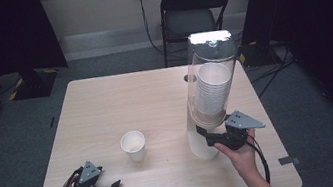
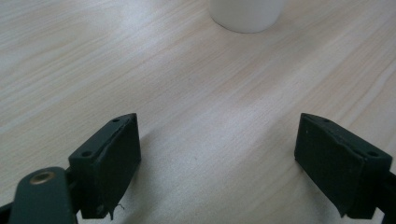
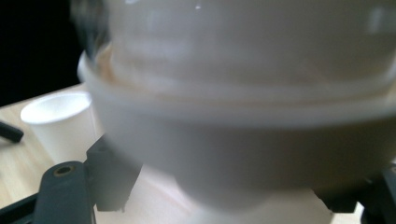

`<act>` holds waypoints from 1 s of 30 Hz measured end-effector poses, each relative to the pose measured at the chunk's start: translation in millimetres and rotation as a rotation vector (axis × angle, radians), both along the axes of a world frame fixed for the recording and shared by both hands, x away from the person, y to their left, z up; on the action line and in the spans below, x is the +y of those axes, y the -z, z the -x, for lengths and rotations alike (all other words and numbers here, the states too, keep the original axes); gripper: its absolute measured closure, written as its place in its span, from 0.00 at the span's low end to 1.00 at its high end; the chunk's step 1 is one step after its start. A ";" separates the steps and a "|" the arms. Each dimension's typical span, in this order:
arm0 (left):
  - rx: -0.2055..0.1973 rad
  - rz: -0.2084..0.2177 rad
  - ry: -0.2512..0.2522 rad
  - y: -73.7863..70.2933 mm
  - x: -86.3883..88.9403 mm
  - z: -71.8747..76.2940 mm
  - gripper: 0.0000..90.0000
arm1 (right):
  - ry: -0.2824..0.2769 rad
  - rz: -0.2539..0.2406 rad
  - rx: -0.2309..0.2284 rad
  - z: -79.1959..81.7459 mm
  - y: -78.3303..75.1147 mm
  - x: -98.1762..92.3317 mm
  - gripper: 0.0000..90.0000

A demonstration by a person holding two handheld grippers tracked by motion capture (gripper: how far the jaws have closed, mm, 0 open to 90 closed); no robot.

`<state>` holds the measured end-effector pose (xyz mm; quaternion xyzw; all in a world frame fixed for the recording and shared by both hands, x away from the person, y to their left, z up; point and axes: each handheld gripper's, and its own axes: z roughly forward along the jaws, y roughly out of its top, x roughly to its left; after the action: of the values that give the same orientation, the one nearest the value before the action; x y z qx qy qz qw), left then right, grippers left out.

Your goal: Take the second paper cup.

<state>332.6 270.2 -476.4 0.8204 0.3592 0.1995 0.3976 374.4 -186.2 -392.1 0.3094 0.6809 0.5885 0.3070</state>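
My right gripper, jaws parted and gripping nothing, sits under the tall cup dispenser at the table's right side, where the lowest paper cup, light and easily crushed, wants gentle pinching below its rim.

Pale matt wood-grain table, glossy clear plastic cup dispenser tube, matt white paper cup, matt black gripper jaws
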 end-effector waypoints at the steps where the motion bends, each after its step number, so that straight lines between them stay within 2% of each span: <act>1: 0.000 0.000 0.000 0.0 0.0 0.0 0.16 | -0.003 -0.006 -0.008 -1.8 -1.8 0.6 0.24; 3: 0.000 0.000 0.000 0.0 0.0 0.0 0.16 | 0.008 -0.017 -0.015 -3.9 -4.9 1.4 0.23; 6: 0.000 0.001 0.000 0.0 0.0 -0.1 0.16 | 0.016 -0.004 -0.022 -6.6 -6.0 3.3 0.24; 8: 0.000 0.001 0.000 0.0 0.0 -0.1 0.16 | 0.020 0.019 -0.029 -7.4 -5.0 3.7 0.34; 11: 0.000 0.000 0.000 0.0 0.0 0.0 0.16 | 0.013 0.027 -0.039 -8.3 -3.6 3.1 0.36; 15: 0.000 0.000 0.000 0.1 0.0 0.0 0.16 | 0.016 0.029 -0.024 -7.3 -3.3 3.0 0.37; 17: 0.000 0.000 0.000 0.1 0.0 0.0 0.16 | 0.035 0.072 -0.024 -7.3 -3.1 2.4 0.37; 23: -0.001 -0.001 0.000 0.1 0.0 0.1 0.15 | 0.023 0.027 -0.029 -8.4 3.2 2.7 0.37; 30: 0.000 -0.001 0.000 0.0 0.0 0.1 0.16 | 0.025 0.032 -0.028 -8.8 3.4 2.8 0.37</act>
<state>332.6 270.1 -476.4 0.8206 0.3589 0.1998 0.3973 383.3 -183.5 -395.5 0.3049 0.6819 0.5780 0.3287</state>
